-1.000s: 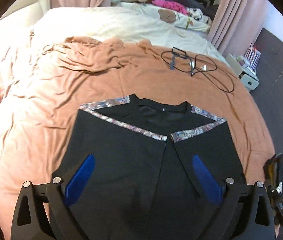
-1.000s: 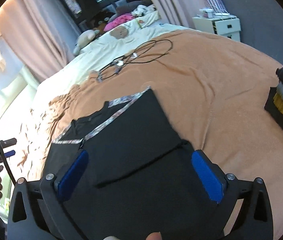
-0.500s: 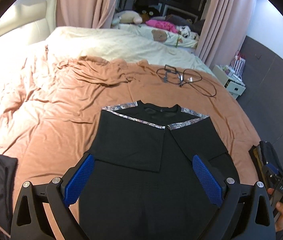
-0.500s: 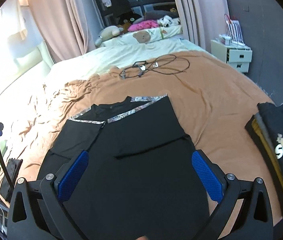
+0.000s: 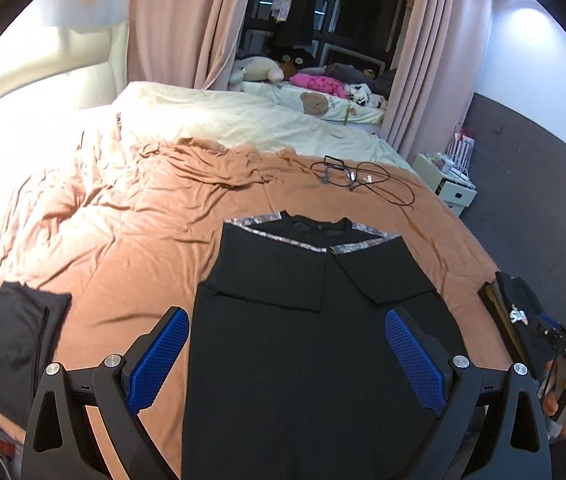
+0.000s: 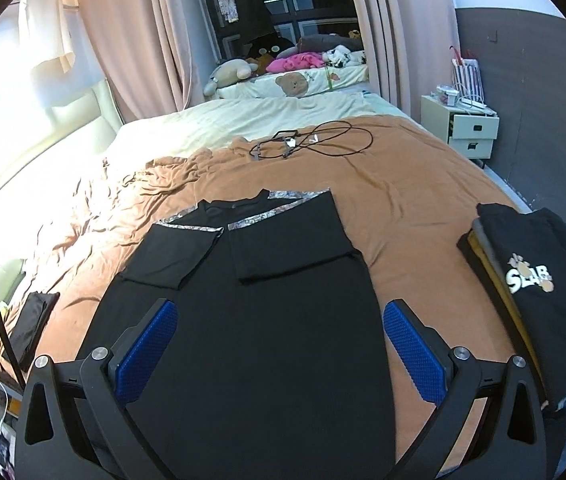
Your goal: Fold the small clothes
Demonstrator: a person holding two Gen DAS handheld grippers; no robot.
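Bed [image 5: 131,240]; black shirt [image 5: 303,340]; cable [image 5: 363,178]

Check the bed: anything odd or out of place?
A tangled black cable lies loose on the brown blanket, beyond the black shirt. The blanket is rumpled on its far left. The shirt lies flat, both sleeves folded in. Both grippers are open and empty.

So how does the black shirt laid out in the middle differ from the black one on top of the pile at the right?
The black shirt in the middle lies spread long with only its sleeves folded in; the top shirt of the pile is folded compact. The middle one has patterned shoulder trim, the pile's a white "STAR" print. The middle one lies alone on the brown bedspread; the other tops a stack. Both are black.
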